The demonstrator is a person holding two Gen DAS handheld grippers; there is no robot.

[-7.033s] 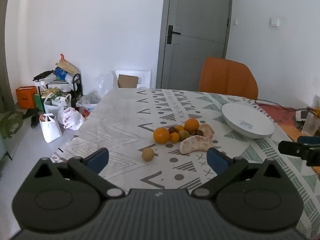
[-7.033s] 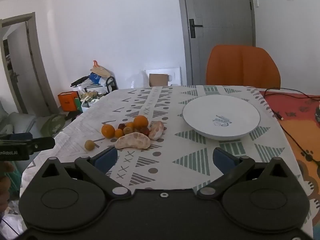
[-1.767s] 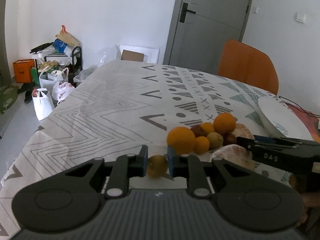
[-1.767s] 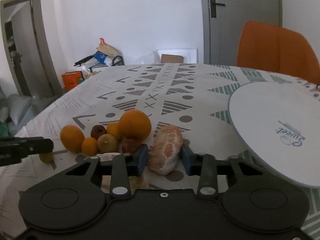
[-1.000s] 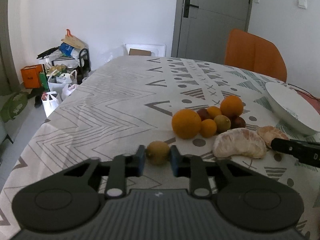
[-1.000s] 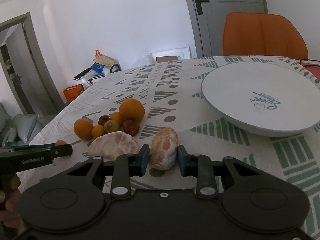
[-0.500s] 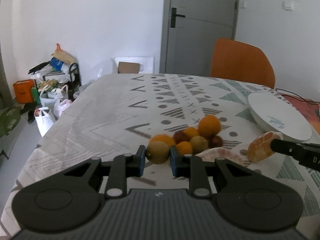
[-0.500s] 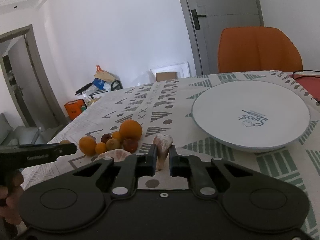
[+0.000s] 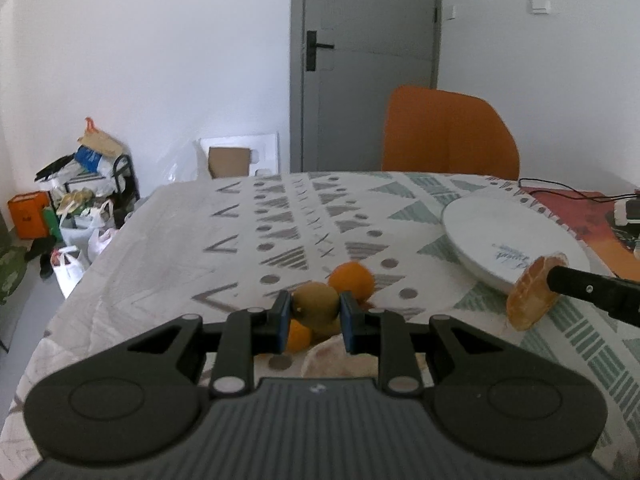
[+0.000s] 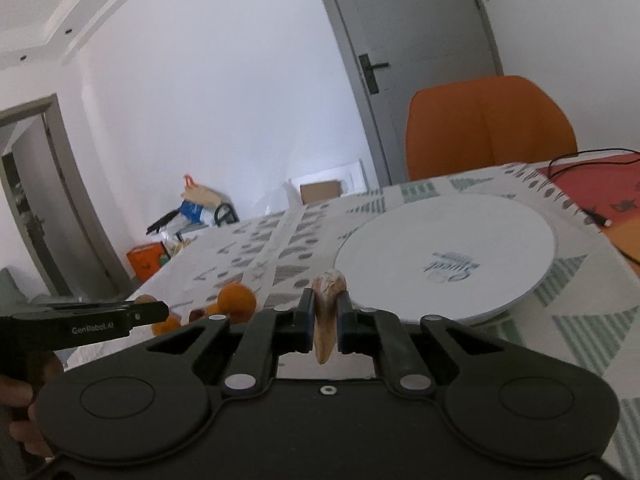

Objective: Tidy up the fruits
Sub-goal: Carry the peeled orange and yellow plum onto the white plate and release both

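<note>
Low in the left wrist view, the left gripper (image 9: 313, 316) is clamped on a small round greenish-brown fruit (image 9: 315, 306), raised above the table with the white, grey-patterned cloth (image 9: 168, 240). Just behind it sits a round orange (image 9: 351, 280); a smaller orange fruit (image 9: 297, 336) and a pale peeled citrus piece (image 9: 340, 362) show below the pads. At the right edge, the right gripper (image 9: 550, 276) pinches a peeled orange citrus segment (image 9: 534, 298) beside the rim of the round white plate (image 9: 508, 240). In the right wrist view that segment (image 10: 326, 316) stands upright, squeezed between the closed pads, at lower centre, with the plate (image 10: 448, 256) just behind. An orange chair (image 9: 448, 132) stands at the table's far side.
</note>
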